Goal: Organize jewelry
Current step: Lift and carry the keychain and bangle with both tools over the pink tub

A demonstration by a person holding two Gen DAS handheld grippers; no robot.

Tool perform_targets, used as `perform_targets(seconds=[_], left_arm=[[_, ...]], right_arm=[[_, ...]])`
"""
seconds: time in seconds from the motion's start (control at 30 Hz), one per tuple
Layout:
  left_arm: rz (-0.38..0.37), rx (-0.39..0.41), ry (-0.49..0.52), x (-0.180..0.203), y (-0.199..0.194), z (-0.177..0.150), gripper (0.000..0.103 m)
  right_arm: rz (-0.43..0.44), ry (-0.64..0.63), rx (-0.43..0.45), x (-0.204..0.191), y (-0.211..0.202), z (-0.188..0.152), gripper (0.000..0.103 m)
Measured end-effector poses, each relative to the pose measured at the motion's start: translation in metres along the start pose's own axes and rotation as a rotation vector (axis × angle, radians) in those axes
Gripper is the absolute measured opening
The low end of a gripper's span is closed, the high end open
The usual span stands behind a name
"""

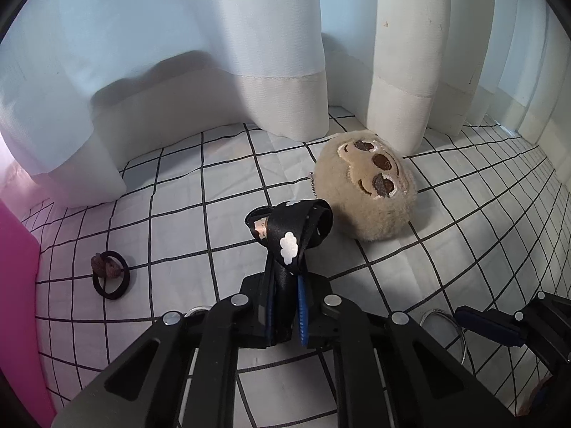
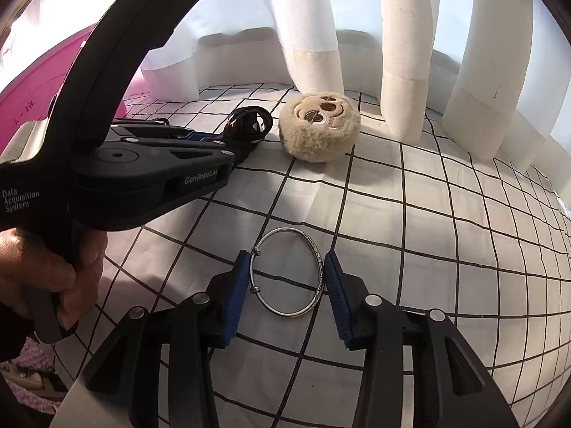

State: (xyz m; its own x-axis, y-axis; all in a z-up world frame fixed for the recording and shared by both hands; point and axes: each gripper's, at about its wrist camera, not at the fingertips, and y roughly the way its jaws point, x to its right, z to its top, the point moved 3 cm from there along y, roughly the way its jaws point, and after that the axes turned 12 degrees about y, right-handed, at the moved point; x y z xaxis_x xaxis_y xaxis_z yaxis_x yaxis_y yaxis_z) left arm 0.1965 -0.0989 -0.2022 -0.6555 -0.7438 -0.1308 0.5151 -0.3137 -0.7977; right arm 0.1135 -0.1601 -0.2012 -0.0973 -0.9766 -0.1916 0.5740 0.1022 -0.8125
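Observation:
My left gripper (image 1: pixel 283 287) is shut on a black ribbon bow (image 1: pixel 289 235) with white cloud prints, held just above the checked cloth. It also shows in the right wrist view (image 2: pixel 246 135) with the bow (image 2: pixel 248 121) at its tips. My right gripper (image 2: pixel 287 267) is open, its blue pads on either side of a silver bangle (image 2: pixel 288 278) that lies flat on the cloth. The pads stand close to the bangle; contact is unclear. In the left wrist view the bangle (image 1: pixel 444 321) and the right gripper's fingers (image 1: pixel 489 324) show at the lower right.
A beige plush sloth-face keychain (image 1: pixel 371 192) lies beyond the bow, also in the right wrist view (image 2: pixel 319 128). A black hair tie with a brown knot (image 1: pixel 109 273) lies at left. A pink box (image 1: pixel 16 285) stands at far left. White curtains (image 1: pixel 278 71) hang behind.

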Motion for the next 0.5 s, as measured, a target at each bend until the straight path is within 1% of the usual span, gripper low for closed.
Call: perform_targets(seconds=[0.13, 0.17, 0.27, 0.5], left_arm=[[0.013, -0.004, -0.046, -0.002, -0.011, -0.008, 0.010], [0.015, -0.003, -0.058, -0.011, -0.019, -0.013, 0.010], [0.035, 0.004, -0.093, -0.015, -0.033, -0.017, 0.010], [0.084, 0.016, -0.161, -0.016, -0.065, -0.017, 0.010]], right_arm=[[0.015, -0.007, -0.011, 0.004, -0.003, -0.002, 0.041], [0.021, -0.006, -0.013, 0.006, -0.008, -0.005, 0.041], [0.028, -0.012, -0.013, 0.011, -0.016, -0.006, 0.041], [0.059, -0.036, -0.004, 0.030, -0.043, 0.000, 0.041]])
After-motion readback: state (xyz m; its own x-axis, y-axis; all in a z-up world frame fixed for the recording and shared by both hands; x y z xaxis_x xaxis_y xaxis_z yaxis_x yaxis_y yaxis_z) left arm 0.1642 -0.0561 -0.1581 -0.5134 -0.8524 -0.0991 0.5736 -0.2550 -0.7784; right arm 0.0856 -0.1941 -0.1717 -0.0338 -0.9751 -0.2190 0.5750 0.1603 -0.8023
